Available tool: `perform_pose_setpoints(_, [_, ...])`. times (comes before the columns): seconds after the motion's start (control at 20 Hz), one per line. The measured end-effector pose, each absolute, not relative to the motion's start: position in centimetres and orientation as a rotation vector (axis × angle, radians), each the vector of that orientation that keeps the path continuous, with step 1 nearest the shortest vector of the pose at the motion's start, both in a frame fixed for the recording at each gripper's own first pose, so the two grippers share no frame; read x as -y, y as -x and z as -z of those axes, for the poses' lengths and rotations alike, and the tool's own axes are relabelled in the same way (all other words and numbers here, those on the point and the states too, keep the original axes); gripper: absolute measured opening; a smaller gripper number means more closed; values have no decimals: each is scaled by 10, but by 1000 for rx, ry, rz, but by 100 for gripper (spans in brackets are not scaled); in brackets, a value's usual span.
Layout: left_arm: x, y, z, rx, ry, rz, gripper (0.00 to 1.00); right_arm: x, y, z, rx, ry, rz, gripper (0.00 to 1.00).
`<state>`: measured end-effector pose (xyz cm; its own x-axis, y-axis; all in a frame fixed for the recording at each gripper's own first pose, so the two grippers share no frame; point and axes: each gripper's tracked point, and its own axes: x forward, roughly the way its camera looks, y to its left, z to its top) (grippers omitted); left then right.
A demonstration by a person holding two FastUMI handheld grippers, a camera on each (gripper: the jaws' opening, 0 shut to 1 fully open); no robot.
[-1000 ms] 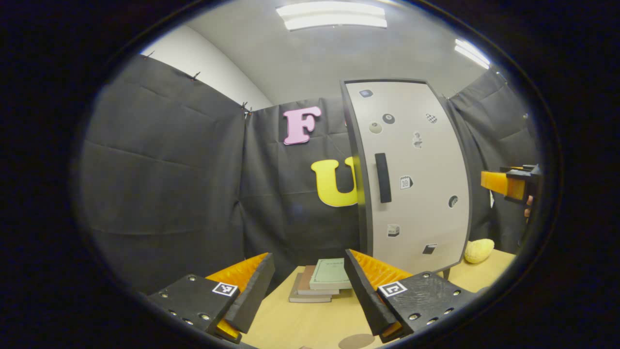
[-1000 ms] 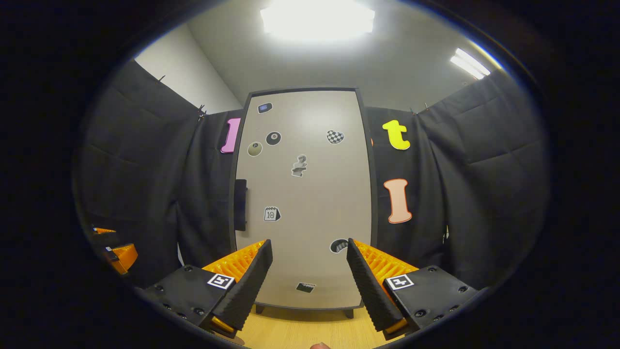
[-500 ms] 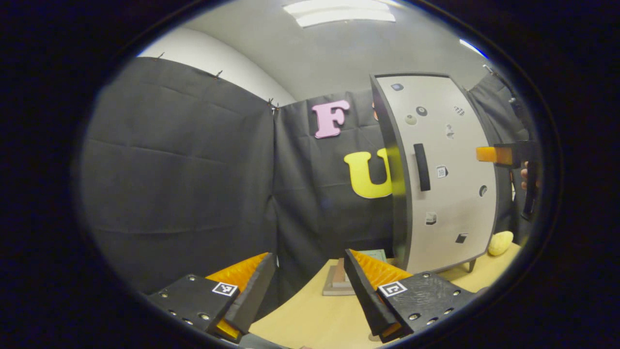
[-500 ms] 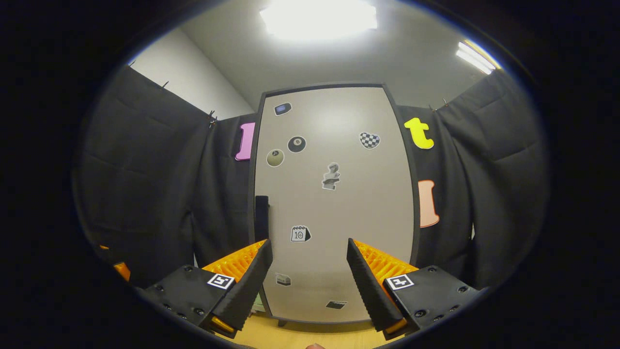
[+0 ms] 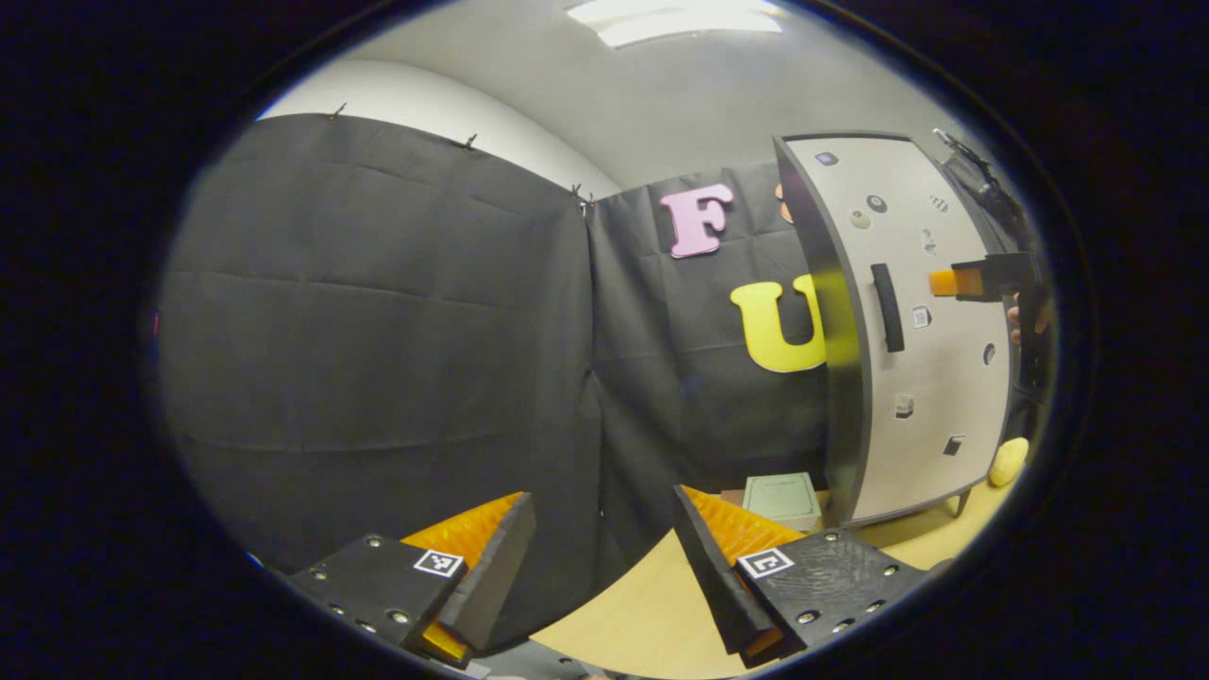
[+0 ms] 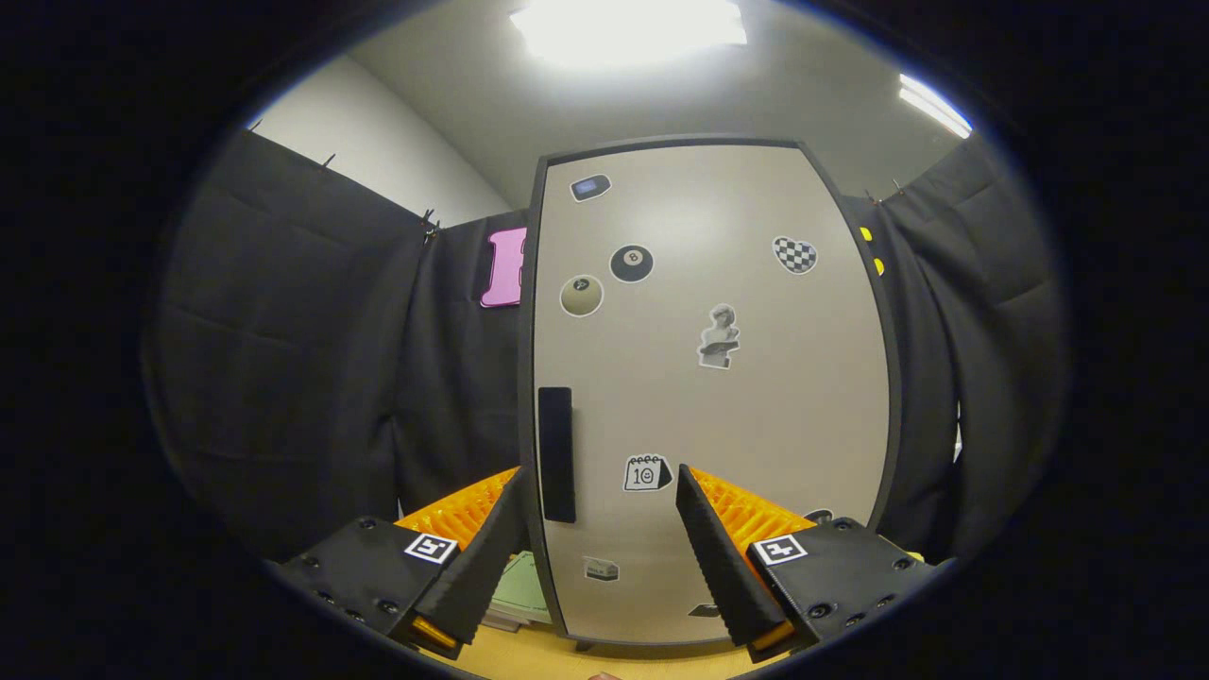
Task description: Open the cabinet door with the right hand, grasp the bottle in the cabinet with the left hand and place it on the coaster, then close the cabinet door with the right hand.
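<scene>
A: Where is the cabinet door (image 6: pixel 708 378)?

B: Closed, upright and facing the right gripper (image 6: pixel 600 557) in the right gripper view. Its dark vertical handle (image 6: pixel 555 453) runs along the left edge, just above and beside that gripper's left finger. Stickers are scattered over the pale panel.

A: And the right gripper's jaws?

B: Spread wide, nothing between them. The fingers frame the lower part of the door but I cannot tell whether they touch it.

A: What about the left gripper (image 5: pixel 600 567)?

B: Also spread apart and empty, low over the near edge of the wooden table (image 5: pixel 642 614), pointing mostly at the black cloth wall. In the left gripper view the cabinet (image 5: pixel 907 331) stands far to the right, seen at an angle, with the handle (image 5: pixel 882 307) on its front.

A: Can you see the other gripper from there?

B: Yes, the right gripper (image 5: pixel 973 280) shows at the far right, level with the handle, with a hand (image 5: pixel 1025 316) behind it.

A: Anything else on the table?

B: A green notebook (image 5: pixel 780 496) on a stack left of the cabinet's foot, and a yellow rounded object (image 5: pixel 1007 460) to its right. The bottle is hidden behind the shut door.
</scene>
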<state>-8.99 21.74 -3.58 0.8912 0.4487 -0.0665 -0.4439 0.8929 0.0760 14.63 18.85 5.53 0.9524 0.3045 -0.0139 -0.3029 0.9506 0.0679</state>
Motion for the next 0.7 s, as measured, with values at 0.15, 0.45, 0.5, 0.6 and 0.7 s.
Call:
perform_pose_setpoints(0.15, [-232,97,43,-94,-56,-491,87,-204,-158,-53,-41,-52,-316,98])
perform_pose_setpoints(0.45, [-256,108,53,-108,-44,-525,87,-231,-187,-57,-61,-31,-305,98])
perform_pose_setpoints(0.5, [-260,108,54,-111,-44,-529,87,-236,-192,-56,-70,-30,-305,98])
perform_pose_setpoints(0.6, [-265,109,59,-115,-39,-535,87,-245,-202,-52,-93,-21,-305,97])
perform_pose_setpoints(0.7, [-270,112,63,-119,-32,-542,89,-250,-213,-49,-115,-9,-290,94])
